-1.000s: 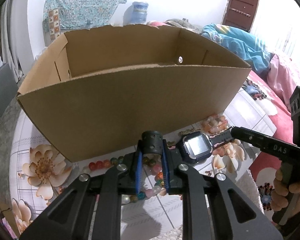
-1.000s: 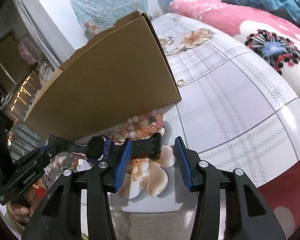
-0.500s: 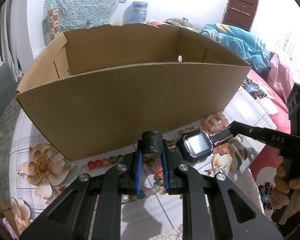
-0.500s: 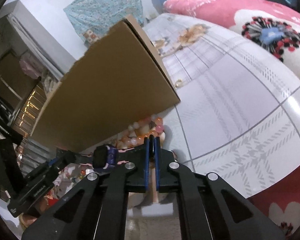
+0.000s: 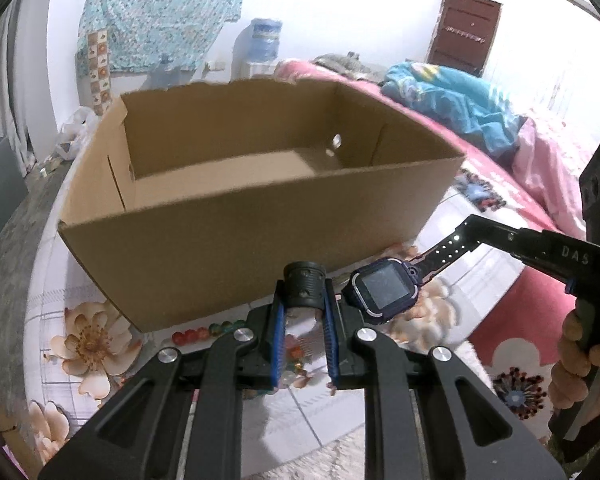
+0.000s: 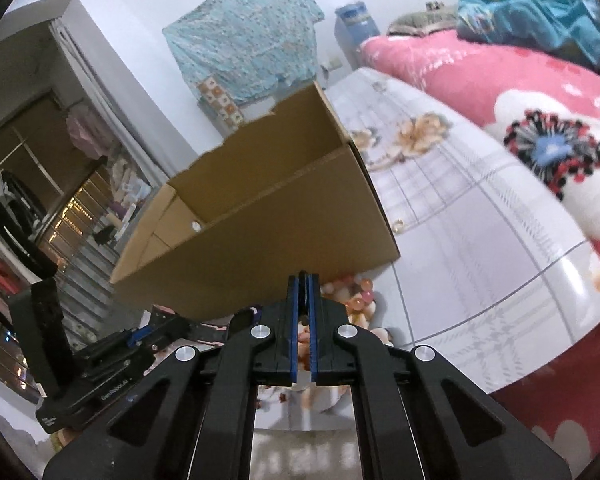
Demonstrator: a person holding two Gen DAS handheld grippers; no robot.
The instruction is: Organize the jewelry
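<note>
While both sets of jaws clamp opposite ends of one smartwatch (image 5: 384, 292), the timepiece hangs stretched between them above the table (image 5: 452, 232). The left gripper (image 5: 304, 300) pinches the strap's looped end; the right gripper (image 5: 470, 232), entering from three o'clock in the left wrist view, has its jaws pressed together on the perforated strap tip. Sharing the load this way likely keeps the floppy band from twisting. At twelve o'clock stands the open cardboard box (image 5: 260, 220), seemingly the watch's destination, its floor bare where it shows. Bead bracelets (image 5: 204, 330) lie on the flowered tablecloth along the box's near wall, yet to be sorted. A person's hand (image 5: 580, 360) grips the right tool's handle.
</note>
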